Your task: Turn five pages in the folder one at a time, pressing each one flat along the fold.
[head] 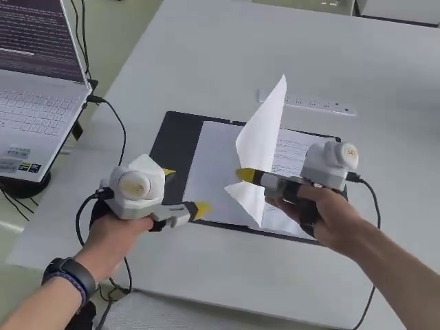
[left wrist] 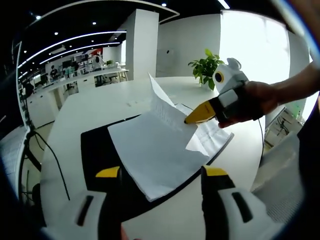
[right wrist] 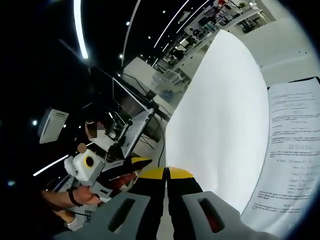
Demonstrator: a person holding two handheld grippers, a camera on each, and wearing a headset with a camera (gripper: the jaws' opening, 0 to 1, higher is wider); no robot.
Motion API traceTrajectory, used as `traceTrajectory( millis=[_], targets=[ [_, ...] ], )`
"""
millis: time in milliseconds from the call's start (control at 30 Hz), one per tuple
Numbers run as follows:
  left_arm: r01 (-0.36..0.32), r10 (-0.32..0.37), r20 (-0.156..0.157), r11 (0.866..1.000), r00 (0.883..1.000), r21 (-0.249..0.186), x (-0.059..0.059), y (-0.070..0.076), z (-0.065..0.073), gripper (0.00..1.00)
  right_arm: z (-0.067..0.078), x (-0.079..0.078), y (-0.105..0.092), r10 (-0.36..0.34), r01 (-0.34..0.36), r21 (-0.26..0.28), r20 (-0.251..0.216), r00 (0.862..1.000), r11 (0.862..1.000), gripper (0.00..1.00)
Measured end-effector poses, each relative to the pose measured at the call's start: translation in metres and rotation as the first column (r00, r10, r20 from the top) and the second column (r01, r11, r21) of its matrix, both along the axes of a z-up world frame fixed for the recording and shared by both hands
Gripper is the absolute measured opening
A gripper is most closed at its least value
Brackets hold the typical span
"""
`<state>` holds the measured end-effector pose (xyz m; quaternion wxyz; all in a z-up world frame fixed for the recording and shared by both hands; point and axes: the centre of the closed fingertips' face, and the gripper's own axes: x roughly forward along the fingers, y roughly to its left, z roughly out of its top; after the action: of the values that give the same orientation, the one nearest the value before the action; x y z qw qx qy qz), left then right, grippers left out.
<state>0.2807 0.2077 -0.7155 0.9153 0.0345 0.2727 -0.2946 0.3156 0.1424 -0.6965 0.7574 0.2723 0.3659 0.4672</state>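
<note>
A flat black folder (head: 175, 141) is laid on the smooth white table (head: 206, 55), with printed sheets stacked on it, their long sides running away from the person. One thin white page (head: 261, 130) is raised from the stack. It is bowed, its far corner pointing up. Its edge is pinched between the closed, yellow-tipped jaws of the right gripper (head: 244, 175). The left gripper (head: 185, 190) is held with jaws spread wide and nothing between them, at the folder's near left edge — probably just above it.
</note>
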Motion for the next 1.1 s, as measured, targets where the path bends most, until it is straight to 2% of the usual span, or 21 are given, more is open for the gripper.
traceTrajectory(
  millis=[100,267,500,633,900,1100],
  targets=[
    [-0.011,0.011,-0.004,1.0,1.0,0.011,-0.005,0.005,-0.003,0.63,-0.005,-0.002,0.011,0.015,-0.015,0.001,-0.012,1.0,1.0,0.0],
    [-0.04,0.04,-0.009,0.999,0.999,0.0,-0.015,0.012,-0.003,0.63,-0.022,-0.004,0.029,0.044,-0.044,-0.02,-0.044,0.998,0.999,0.0],
    [-0.072,0.072,-0.02,0.997,0.997,-0.008,-0.019,0.024,-0.01,0.63,-0.043,-0.005,0.058,0.06,-0.064,-0.04,-0.096,0.994,0.997,0.0],
    [-0.087,0.086,-0.025,0.996,0.996,-0.011,-0.02,0.029,-0.013,0.63,-0.059,-0.008,0.071,0.087,-0.096,-0.075,-0.12,0.989,0.993,0.0],
    [-0.099,0.099,-0.035,0.995,0.994,-0.014,-0.02,0.032,-0.019,0.63,-0.091,-0.013,0.081,0.094,-0.118,-0.13,-0.177,0.98,0.984,0.0],
    [-0.099,0.098,-0.046,0.995,0.994,-0.016,-0.02,0.033,-0.023,0.63,-0.11,-0.013,0.082,0.07,-0.109,-0.173,-0.218,0.974,0.979,0.0]
  ],
)
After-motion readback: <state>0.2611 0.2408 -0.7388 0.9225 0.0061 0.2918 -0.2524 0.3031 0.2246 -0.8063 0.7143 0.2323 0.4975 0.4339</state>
